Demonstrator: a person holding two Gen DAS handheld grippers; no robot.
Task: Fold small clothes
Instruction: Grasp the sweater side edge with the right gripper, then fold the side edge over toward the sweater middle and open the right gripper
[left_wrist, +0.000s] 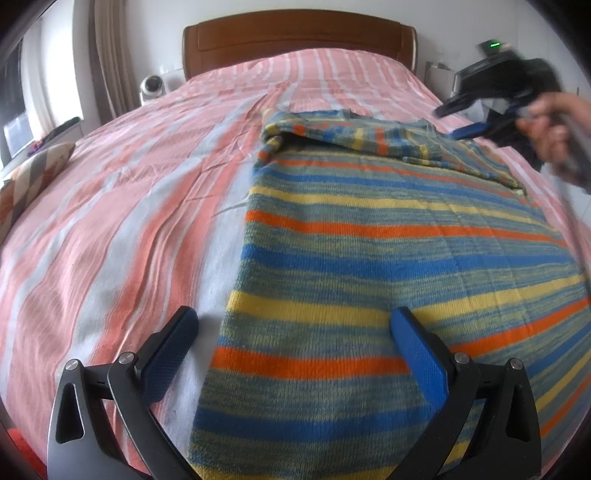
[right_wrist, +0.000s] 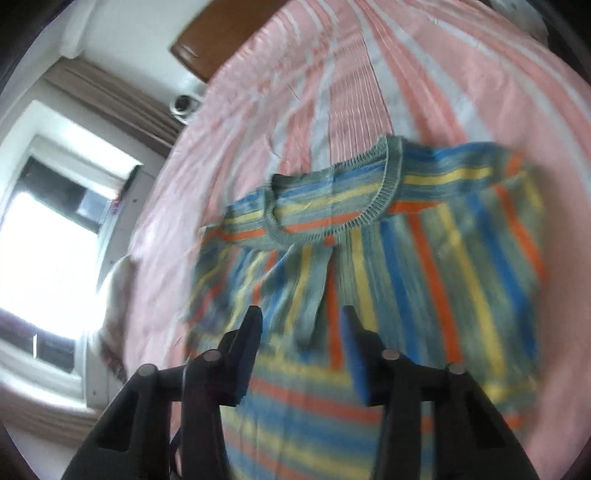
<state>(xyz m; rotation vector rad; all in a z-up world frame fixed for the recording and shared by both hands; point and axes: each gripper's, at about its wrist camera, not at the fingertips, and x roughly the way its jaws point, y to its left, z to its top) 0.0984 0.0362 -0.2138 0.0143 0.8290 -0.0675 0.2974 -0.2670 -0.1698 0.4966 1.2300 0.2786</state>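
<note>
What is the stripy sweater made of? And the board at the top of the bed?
The stripy sweater looks like knitted yarn, probably wool or acrylic: you can see tiny knit loops, and a ribbed neckline in the right wrist view. The headboard looks like polished wood, reddish brown with a soft shine, though it could be a veneer.

Your left wrist view skims low along the bed (left_wrist: 110, 229) toward the headboard (left_wrist: 295, 40); your right looks steeply down, tilted. Both share the striped sweater (left_wrist: 369, 240).
</note>
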